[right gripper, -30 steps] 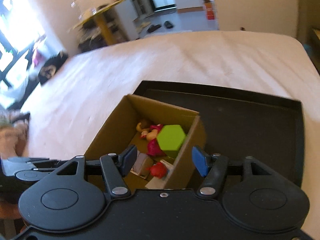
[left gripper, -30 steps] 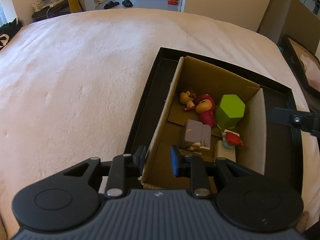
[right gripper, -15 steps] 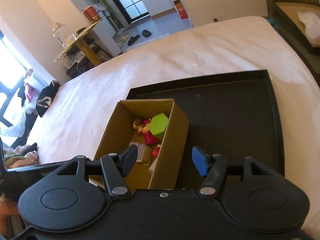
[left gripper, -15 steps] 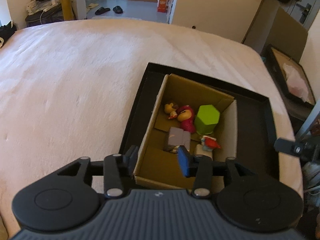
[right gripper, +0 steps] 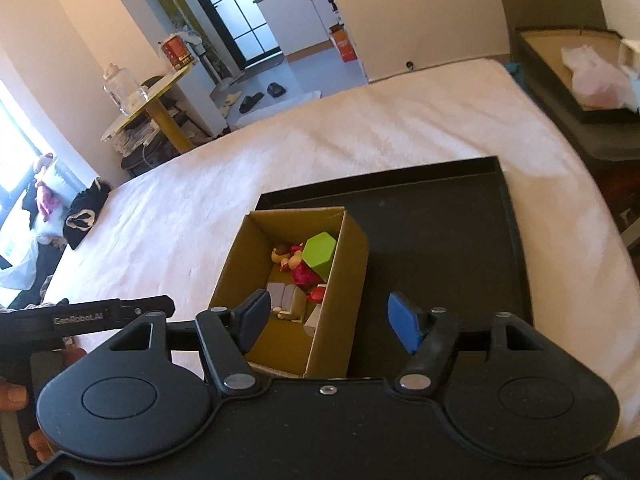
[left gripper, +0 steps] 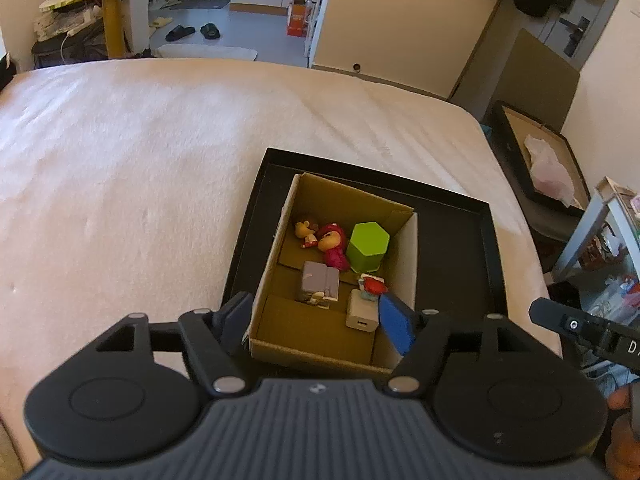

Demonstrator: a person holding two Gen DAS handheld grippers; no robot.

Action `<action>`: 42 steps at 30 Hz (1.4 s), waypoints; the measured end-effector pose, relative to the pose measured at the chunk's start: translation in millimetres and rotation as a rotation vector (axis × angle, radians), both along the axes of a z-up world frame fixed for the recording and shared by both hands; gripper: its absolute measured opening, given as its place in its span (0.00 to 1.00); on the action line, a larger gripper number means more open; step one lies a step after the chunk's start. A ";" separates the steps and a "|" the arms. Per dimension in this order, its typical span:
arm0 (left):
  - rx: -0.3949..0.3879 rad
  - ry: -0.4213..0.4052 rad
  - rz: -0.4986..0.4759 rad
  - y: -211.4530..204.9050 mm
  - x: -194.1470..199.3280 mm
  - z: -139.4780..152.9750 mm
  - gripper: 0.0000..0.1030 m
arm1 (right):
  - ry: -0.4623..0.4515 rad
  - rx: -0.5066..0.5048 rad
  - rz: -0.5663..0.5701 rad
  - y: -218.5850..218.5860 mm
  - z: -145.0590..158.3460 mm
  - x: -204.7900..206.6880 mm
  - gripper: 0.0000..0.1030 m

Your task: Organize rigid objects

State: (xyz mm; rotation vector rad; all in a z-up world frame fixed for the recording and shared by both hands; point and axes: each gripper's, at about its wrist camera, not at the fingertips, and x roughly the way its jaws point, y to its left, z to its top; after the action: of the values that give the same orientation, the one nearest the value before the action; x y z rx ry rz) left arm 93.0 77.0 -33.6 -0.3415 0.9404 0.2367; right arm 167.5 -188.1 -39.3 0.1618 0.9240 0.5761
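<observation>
Cardboard: the brown cardboard box (left gripper: 336, 272) stands open-topped in the left part of the black tray (left gripper: 460, 248), so you can drop things in from above and the tray keeps it level on the soft bed (left gripper: 140, 160).
Contents: the green hexagonal block (left gripper: 367, 246) stands upright at the far right, touching the red figure (left gripper: 334, 242); the small yellow figure (left gripper: 305, 232) lies just left of that.
Near end: the grey block (left gripper: 319, 283), a white cube (left gripper: 361, 314) and a small red-and-white toy (left gripper: 373, 286) on top of it sit nearer you, packed close so the front floor stays free.
Left gripper (left gripper: 316, 326): you hold it above the box's near wall, jaws wide and carrying nothing.
Right gripper (right gripper: 328, 320): jaws wide and bare, straddling the box's right wall from above.
Stage: you seem finished, since I see no loose item outside the box.
Caution: if you lift the box, its thin walls may flex.
</observation>
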 end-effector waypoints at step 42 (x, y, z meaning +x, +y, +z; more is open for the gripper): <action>0.043 -0.072 -0.133 -21.4 -81.5 47.4 0.93 | -0.139 -0.098 -0.122 -22.4 49.9 -103.4 1.00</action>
State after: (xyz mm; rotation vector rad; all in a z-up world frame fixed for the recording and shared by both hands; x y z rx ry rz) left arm 11.5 55.6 13.7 -0.2456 0.8820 0.1221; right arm 64.1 -210.6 10.7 0.0877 0.8000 0.4228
